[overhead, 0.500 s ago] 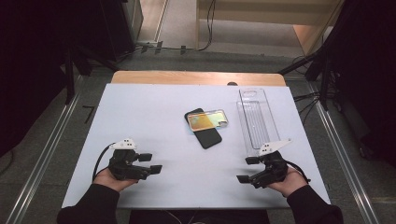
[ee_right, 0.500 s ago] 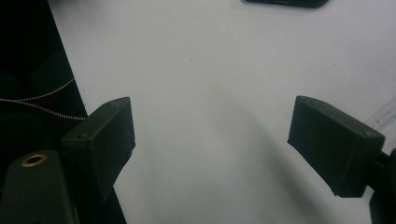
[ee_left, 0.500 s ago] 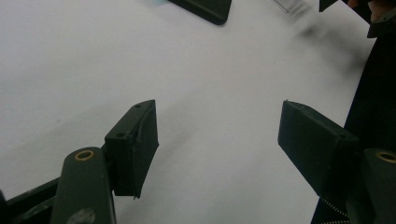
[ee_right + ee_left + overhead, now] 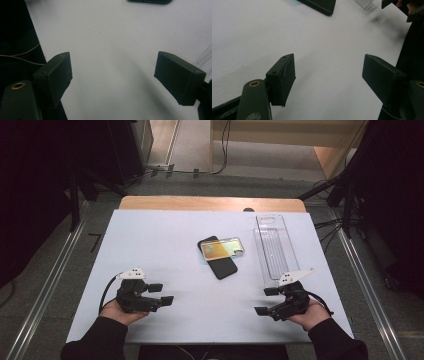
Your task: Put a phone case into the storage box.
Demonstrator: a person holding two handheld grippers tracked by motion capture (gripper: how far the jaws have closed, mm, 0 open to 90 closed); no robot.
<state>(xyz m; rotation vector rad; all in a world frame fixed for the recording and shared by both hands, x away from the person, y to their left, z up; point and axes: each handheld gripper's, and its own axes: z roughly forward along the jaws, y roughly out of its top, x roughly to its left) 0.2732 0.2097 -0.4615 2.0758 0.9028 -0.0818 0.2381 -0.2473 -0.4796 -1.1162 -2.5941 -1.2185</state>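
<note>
Centrally, black phone (image 4: 220, 262) long axis diagonal, far-left to near-right; both grippers' fingers wide, empty

The left gripper (image 4: 328, 75) has its two black jaws standing wide apart over the bare white counter (image 4: 257, 32), with nothing between them. At the top edge lies the corner of a dark phone (image 4: 320, 5), and at the top right part of the other gripper (image 4: 398, 6) shows.
</note>
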